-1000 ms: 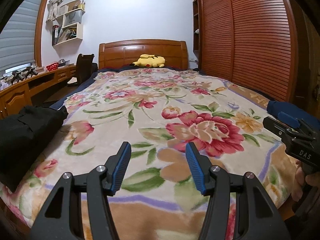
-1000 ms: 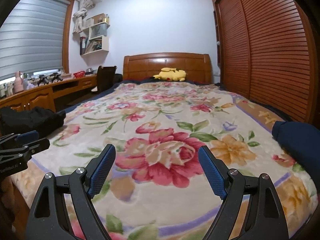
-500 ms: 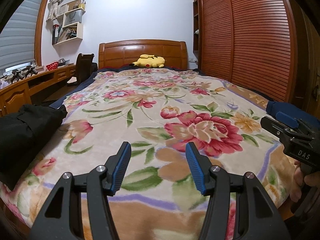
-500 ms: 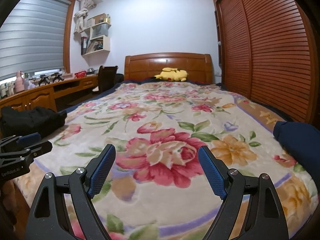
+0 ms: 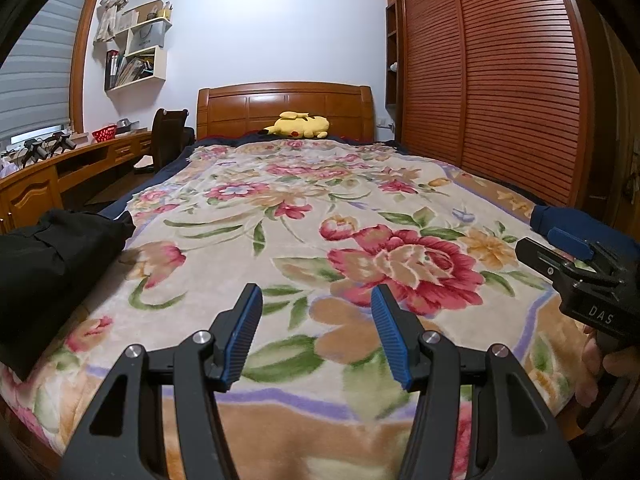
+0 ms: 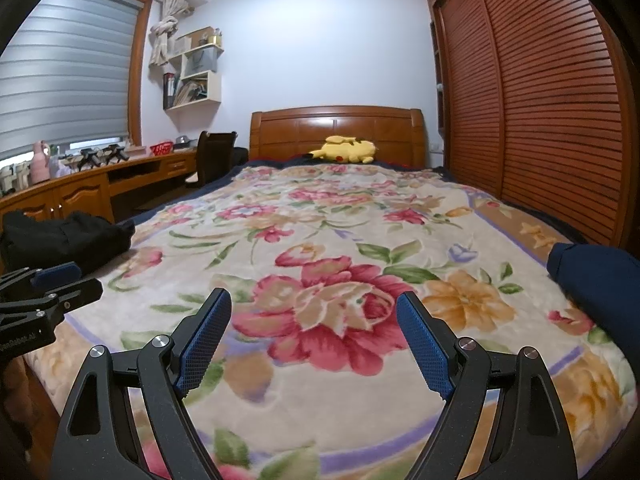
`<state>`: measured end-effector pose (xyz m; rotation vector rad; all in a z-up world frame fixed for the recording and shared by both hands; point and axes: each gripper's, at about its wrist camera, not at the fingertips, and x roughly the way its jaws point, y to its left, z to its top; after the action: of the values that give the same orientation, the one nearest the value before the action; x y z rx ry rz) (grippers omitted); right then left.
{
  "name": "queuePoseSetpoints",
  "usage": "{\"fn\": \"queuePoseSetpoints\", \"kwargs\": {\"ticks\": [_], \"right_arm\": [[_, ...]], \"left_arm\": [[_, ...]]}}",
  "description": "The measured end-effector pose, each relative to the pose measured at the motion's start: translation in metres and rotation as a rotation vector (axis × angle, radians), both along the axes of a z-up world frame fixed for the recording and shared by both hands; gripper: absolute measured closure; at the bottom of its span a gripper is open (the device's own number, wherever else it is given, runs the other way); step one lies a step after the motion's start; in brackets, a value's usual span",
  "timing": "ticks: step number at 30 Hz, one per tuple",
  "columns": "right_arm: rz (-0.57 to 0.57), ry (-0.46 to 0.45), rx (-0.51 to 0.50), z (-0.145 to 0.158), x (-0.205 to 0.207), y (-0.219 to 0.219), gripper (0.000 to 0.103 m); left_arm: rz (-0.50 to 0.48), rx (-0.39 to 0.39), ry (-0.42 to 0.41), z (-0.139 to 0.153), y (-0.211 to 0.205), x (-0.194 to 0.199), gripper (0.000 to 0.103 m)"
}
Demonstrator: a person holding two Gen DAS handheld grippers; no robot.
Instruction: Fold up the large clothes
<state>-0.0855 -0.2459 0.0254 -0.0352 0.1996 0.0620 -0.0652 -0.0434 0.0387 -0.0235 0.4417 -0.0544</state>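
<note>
Your black garment (image 5: pixel 48 264) runs off the left edge, and the navy garment (image 6: pixel 600 280) off the right, perhaps folded. Both lie on the floral blanket (image 5: pixel 320 208). Your left gripper (image 5: pixel 316 332) and right gripper (image 6: pixel 314 336) hover spread, pinching nothing.

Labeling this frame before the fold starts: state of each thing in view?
Left tongs: open, nothing between them, above the bed.
Right tongs: open wide, nothing between them.
Black garment: bunched at the bed's left edge, untouched.
Blue garment: heaped at the bed's right edge, untouched.
Blanket: spread flat.
Plush toy: lying by the headboard.
Wardrobe doors: shut.
</note>
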Motion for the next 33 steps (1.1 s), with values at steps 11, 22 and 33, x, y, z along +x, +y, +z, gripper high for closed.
{"fn": "queuePoseSetpoints", "kwargs": {"ticks": [11, 22, 33], "right_arm": [[-0.001, -0.001, 0.001, -0.0003, -0.0003, 0.0004, 0.017], [-0.001, -0.001, -0.001, -0.0007, -0.0007, 0.0006, 0.017], [-0.001, -0.002, -0.002, -0.0011, -0.0010, 0.0008, 0.017]], "left_arm": [[0.000, -0.003, -0.001, 0.0021, -0.0011, -0.0001, 0.047], [0.000, -0.004, -0.005, 0.0048, -0.0020, -0.0010, 0.047], [0.001, -0.006, -0.005, 0.0047, -0.0014, -0.0015, 0.047]]}}
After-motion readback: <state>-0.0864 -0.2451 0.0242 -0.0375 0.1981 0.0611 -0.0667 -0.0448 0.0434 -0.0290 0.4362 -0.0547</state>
